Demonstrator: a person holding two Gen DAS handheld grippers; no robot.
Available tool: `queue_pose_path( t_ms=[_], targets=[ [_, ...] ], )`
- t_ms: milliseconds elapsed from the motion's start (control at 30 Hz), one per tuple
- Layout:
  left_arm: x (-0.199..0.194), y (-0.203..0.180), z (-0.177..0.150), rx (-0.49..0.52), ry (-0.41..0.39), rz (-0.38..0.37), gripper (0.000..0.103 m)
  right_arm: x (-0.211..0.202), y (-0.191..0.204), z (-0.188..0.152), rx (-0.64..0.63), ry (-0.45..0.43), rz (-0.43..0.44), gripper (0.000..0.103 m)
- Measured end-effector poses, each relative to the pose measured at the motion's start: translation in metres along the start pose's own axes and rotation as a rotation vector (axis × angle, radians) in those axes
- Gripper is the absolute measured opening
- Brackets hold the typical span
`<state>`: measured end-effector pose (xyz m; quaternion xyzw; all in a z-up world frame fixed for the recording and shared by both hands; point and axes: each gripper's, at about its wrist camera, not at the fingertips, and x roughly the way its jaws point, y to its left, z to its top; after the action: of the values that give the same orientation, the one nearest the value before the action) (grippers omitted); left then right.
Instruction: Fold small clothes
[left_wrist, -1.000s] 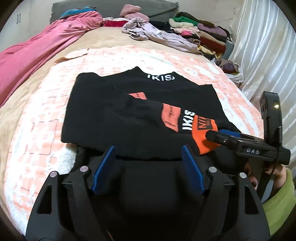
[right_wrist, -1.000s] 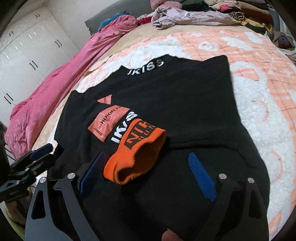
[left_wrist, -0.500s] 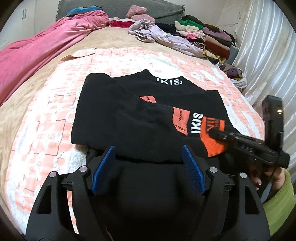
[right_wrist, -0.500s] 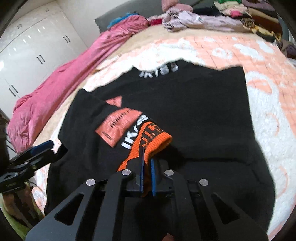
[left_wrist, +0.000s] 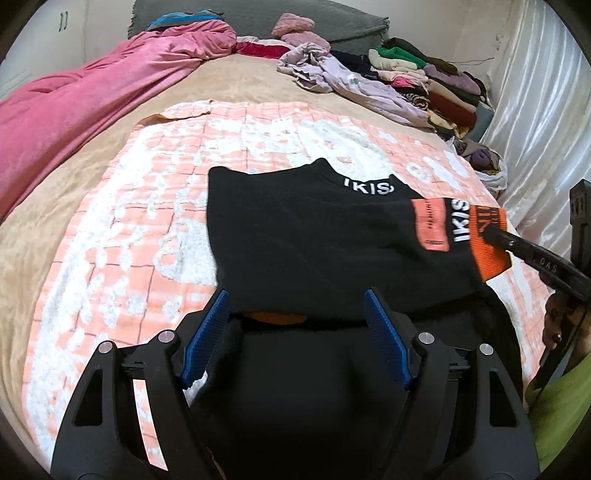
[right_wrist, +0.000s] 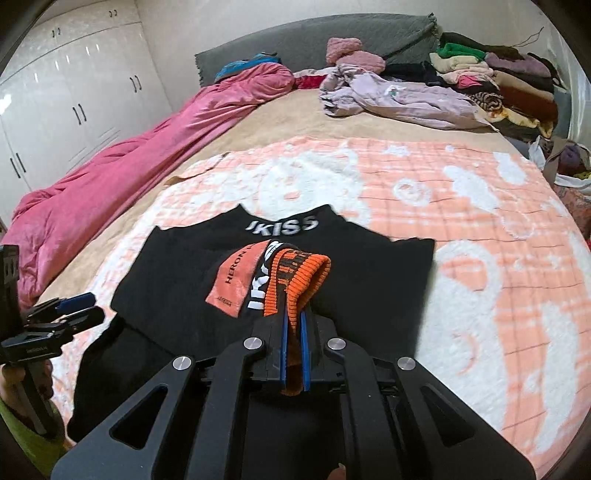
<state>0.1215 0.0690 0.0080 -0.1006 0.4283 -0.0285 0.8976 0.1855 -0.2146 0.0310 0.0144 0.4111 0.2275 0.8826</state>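
Right tongs (right_wrist: 291, 354) clamped on sweater's orange cuff (right_wrist: 301, 280); left tongs (left_wrist: 295, 332) apart over black sweater (left_wrist: 314, 251)

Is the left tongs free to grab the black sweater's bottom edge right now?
Probably yes: the left tongs stand open and empty just above the black sweater, nothing between; the right tongs only pinch its orange cuff.

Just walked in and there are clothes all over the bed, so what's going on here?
A person with a gripper in each hand is folding a black sweater on the peach-and-white blanket. The right gripper is shut on the sleeve's orange cuff, holding it above the body. The left gripper is open over the near hem, gripping nothing.
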Motion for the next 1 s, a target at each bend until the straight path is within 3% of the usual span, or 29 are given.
queue_pose_path(
  t_ms=[333, 600, 867, 1000],
  targets=[
    [0.009, 0.011, 0.016, -0.010, -0.003, 0.019, 0.067, 0.011, -0.026, -0.002, 0.026, 0.028, -0.047, 0.005],
    [0.002, 0.032, 0.021, -0.019, -0.010, 0.077, 0.067, 0.025, -0.037, -0.007, 0.037, 0.063, -0.074, 0.005],
    [0.018, 0.006, 0.034, 0.014, 0.003, 0.021, 0.067, 0.034, -0.039, -0.014, 0.053, 0.089, -0.074, 0.008],
    [0.040, -0.011, 0.041, 0.008, 0.046, -0.034, 0.067, 0.035, -0.047, -0.017, 0.092, 0.092, -0.069, 0.012]
  ],
)
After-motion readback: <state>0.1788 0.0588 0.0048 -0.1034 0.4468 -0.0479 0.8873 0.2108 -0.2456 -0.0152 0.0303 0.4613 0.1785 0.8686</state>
